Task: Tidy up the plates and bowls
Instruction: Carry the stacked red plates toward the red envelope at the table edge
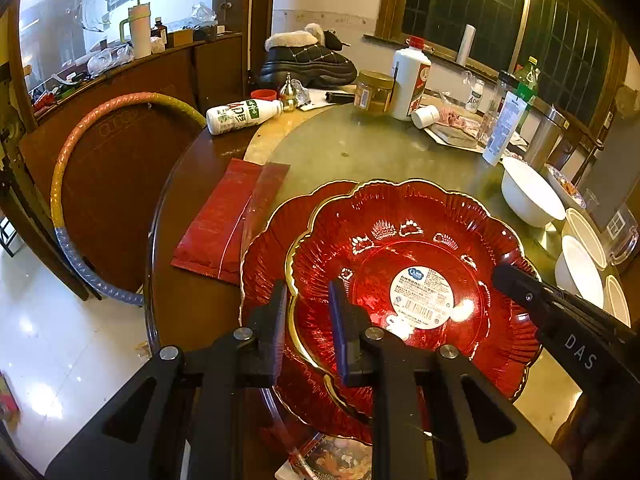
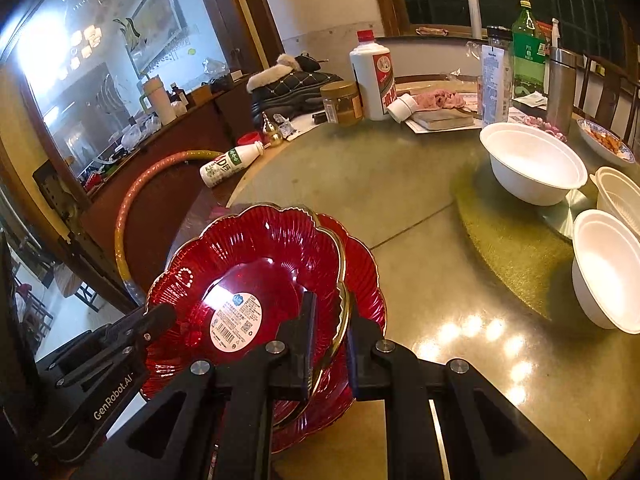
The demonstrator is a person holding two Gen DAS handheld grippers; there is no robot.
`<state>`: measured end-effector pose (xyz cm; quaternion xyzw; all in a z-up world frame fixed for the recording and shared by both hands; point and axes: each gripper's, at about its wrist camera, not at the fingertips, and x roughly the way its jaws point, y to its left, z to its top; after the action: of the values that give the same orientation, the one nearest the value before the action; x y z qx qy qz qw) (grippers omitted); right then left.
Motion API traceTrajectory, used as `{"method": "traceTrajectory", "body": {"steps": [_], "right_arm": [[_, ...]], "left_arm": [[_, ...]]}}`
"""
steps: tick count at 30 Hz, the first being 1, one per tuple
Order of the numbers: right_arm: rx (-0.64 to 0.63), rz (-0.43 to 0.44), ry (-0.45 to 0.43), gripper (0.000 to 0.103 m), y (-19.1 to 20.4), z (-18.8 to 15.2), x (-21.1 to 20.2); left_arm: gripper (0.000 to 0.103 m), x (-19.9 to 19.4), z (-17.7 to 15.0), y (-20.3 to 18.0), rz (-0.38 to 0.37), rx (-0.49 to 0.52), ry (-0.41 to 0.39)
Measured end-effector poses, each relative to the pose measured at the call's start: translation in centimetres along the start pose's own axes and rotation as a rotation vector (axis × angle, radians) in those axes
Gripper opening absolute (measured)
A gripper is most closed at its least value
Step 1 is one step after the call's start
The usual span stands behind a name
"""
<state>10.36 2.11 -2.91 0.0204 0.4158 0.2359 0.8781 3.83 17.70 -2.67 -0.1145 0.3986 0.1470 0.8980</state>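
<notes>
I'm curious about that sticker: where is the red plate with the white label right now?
The labelled red plate lies on another red plate at the table's near edge, between the left tool and right tool, left of the white bowls.

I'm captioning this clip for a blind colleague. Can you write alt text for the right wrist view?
The right gripper straddles the gold rim of the upper red plate, which sits on a second red plate, while the left gripper reaches its far side. White bowls stand to the right on the cluttered table.
</notes>
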Motion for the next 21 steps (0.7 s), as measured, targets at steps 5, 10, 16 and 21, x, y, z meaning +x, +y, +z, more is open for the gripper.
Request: {"method": "traceTrajectory", "body": {"steps": [5, 10, 16, 21], "right_arm": [[-0.002, -0.008, 0.015, 0.013, -0.1, 0.0, 0.6], [-0.006, -0.014, 0.026, 0.013, -0.1, 0.0, 1.2], [-0.013, -0.018, 0.037, 0.014, 0.0, 0.1, 1.8], [-0.023, -0.027, 0.049, 0.014, 0.1, 0.1, 2.3]], "left_arm": [[0.017, 0.6, 0.0, -0.1, 0.014, 0.01, 0.011], [0.017, 1.0, -0.1, -0.1, 0.023, 0.01, 0.023], [0.017, 1.2, -0.1, -0.1, 0.034, 0.015, 0.025], [0.017, 1.5, -0.2, -0.1, 0.046, 0.016, 0.039]]}}
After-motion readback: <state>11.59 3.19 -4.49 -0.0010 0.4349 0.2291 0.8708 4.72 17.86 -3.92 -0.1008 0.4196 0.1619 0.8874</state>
